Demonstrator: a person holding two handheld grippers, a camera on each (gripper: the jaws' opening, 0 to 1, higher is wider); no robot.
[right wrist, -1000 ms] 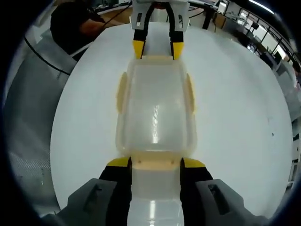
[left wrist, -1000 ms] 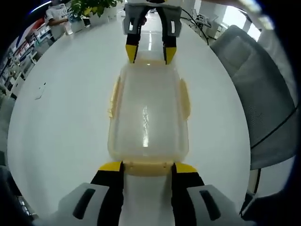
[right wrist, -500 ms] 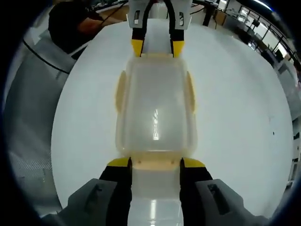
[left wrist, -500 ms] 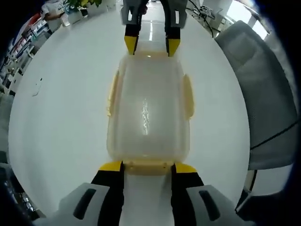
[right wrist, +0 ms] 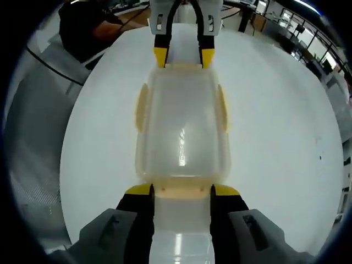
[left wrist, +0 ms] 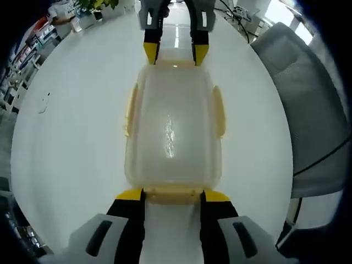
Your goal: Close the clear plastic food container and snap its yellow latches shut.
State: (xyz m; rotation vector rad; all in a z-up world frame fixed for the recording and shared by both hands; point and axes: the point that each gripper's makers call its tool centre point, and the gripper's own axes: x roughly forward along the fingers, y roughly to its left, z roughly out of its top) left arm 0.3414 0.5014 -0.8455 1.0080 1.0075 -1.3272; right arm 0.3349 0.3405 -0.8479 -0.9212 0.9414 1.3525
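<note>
Left gripper view: left gripper (left wrist: 172,193) spread wide, tips against near yellow latch (left wrist: 172,194) of lidded clear container (left wrist: 172,129) on white table (left wrist: 71,132); grey chair (left wrist: 308,110) alongside. Right gripper view: right gripper (right wrist: 182,190) equally wide at opposite latch (right wrist: 182,190); dark-clothed person (right wrist: 88,27) beyond

Left gripper view: the near yellow latch (left wrist: 171,193) sits between the left hand-held gripper (left wrist: 171,197) tips, contact unclear. Far latch is behind the right hand-held gripper (left wrist: 170,52), whose body is cut off by the top edge. Grey chair (left wrist: 308,110) cut off at right. Shelves and plant (left wrist: 96,4) at top left too small to read. Small dark mark (left wrist: 45,102) on the bench (left wrist: 66,165) can't be identified. In the right gripper view, a person (right wrist: 88,27) is cut off at top left.
</note>
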